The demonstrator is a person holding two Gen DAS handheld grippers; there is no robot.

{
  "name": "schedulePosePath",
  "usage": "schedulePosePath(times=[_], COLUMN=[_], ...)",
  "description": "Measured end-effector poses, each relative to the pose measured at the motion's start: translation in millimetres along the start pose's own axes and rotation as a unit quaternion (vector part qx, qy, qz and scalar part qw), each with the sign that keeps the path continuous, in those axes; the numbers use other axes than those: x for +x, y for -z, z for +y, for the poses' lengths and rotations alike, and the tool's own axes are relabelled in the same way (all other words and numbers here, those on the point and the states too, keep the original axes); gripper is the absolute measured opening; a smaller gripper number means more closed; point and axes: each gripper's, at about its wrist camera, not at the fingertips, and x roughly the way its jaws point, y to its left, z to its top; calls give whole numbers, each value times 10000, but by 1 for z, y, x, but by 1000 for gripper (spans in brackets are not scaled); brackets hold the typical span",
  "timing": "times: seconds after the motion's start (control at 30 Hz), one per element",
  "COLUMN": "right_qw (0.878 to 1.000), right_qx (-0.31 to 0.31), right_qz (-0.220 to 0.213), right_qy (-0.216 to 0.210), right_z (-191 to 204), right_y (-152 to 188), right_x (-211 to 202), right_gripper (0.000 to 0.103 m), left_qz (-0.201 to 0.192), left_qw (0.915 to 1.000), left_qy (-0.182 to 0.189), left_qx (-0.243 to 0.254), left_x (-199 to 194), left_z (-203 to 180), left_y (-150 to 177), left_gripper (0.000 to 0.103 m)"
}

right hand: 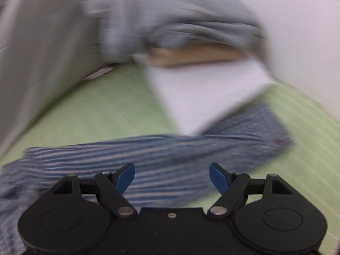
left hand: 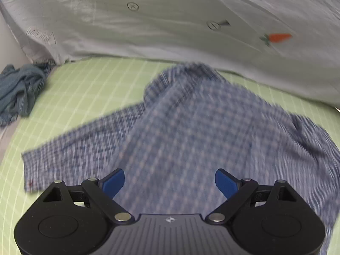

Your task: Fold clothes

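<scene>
Two garments lie on the green grid sheet [left hand: 70, 97], which serves as the landmark here. Largest above it is the white printed quilt [left hand: 170, 21], bunched along the sheet's far edge, with an orange carrot print [left hand: 279, 37] on it. The blue checked shirt [left hand: 191, 131] is spread on the middle of the sheet, its collar end toward the quilt and one sleeve lying flat out to the left in the left wrist view. In the right wrist view, badly blurred, a sleeve of that shirt [right hand: 170, 155] lies across the sheet, and a white folded item [right hand: 204, 97] rests at the sheet's far side, touching the sleeve's edge. A crumpled grey-blue garment [left hand: 19, 91] sits at the sheet's far left corner. The left gripper [left hand: 170, 182] hangs over the shirt, its jaws spread wide and holding nothing. The right gripper [right hand: 172, 176] is over the sleeve, jaws also wide apart, nothing gripped.
</scene>
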Motion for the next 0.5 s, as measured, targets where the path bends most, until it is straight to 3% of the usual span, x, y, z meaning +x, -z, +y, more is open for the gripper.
schedulePosePath(times=[0.1, 0.23, 0.3, 0.43, 0.5], right_qw=[9958, 9826, 9778, 9797, 9803], right_qx=[-570, -946, -1217, -1278, -990], right_qz=[0, 269, 420, 746, 854], right_qy=[-711, -1578, -1651, -1350, -1479], right_z=[64, 140, 177, 220, 221], right_y=[-16, -32, -36, -38, -38], right_x=[15, 45, 66, 102, 108], right_gripper=[86, 93, 93, 91, 81], left_qz=[-95, -174, -232, -229, -208], left_qw=[9999, 9987, 9983, 9964, 9949], left_qy=[-12, 278, 321, 552, 692], left_qx=[-133, -381, -422, -601, -706], left_x=[22, 53, 73, 105, 120], left_z=[-3, -10, -15, -20, -22], left_y=[-31, -74, -93, -115, -122], left_gripper=[92, 93, 93, 93, 76])
